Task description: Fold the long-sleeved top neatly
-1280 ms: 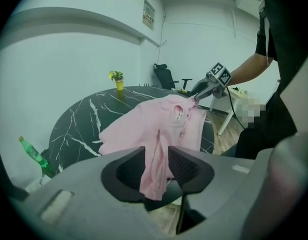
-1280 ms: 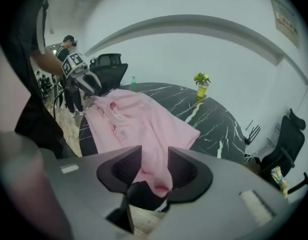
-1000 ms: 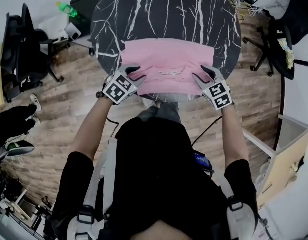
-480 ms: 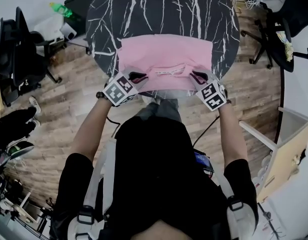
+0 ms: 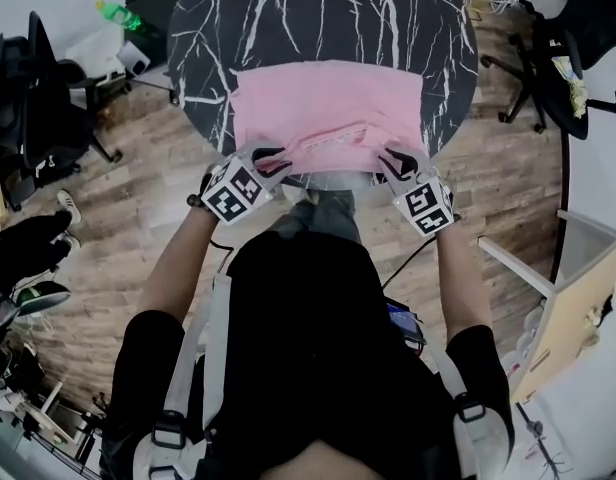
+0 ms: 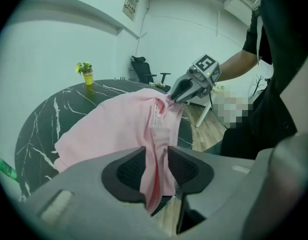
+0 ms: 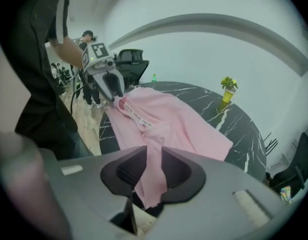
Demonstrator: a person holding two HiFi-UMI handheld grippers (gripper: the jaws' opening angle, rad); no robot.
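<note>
Top [image 5: 328, 103] lies flat on the table [image 5: 288, 8], near edge raised. Left gripper [image 5: 273, 160] and right gripper [image 5: 393, 158] each pinch that edge, jaws just eased wider. Folding it over looks yet to come.

top [image 5: 328, 108]: soft matt pink cloth | table [image 5: 318, 18]: glossy black marble | floor [image 5: 118, 228]: wood planks

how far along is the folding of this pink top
Roughly midway, I'd judge. Done: the pink top lies flat on the marble table as a tidy rectangle, with no sleeves sticking out. In hand: the left gripper and right gripper each have its near edge between their fingers, which have just been opening slightly. Left: carry that edge over toward the far side and smooth the fold.
</note>
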